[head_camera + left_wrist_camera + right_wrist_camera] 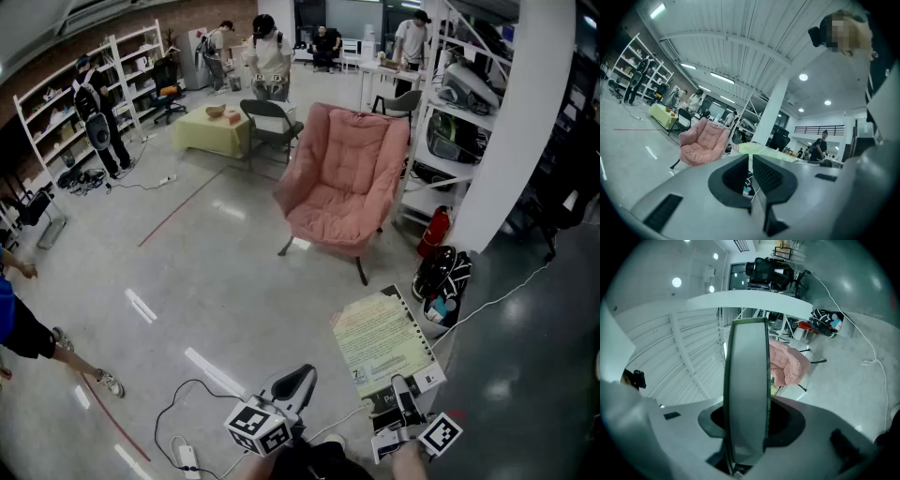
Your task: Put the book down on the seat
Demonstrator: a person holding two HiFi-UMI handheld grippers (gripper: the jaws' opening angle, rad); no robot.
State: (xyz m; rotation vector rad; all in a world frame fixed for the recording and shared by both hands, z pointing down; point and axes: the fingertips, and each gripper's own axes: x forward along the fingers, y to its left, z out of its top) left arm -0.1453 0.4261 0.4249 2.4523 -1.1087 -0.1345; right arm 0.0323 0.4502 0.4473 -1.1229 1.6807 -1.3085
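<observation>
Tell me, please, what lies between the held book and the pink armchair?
Only bare grey floor, seen in the head view, separates the book from the pink armchair.

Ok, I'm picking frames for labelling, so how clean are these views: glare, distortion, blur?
Head view: fisheye bends the white pillar; lights glare off the floor; the armchair is sharp. Left gripper view: dark vignetted corners, mosaic patch. Right gripper view: the book looms close, soft-edged.

A pink tufted armchair stands on a glossy grey floor crossed by a red line. The book shows a pale green cover, and the desk a yellow cloth.
</observation>
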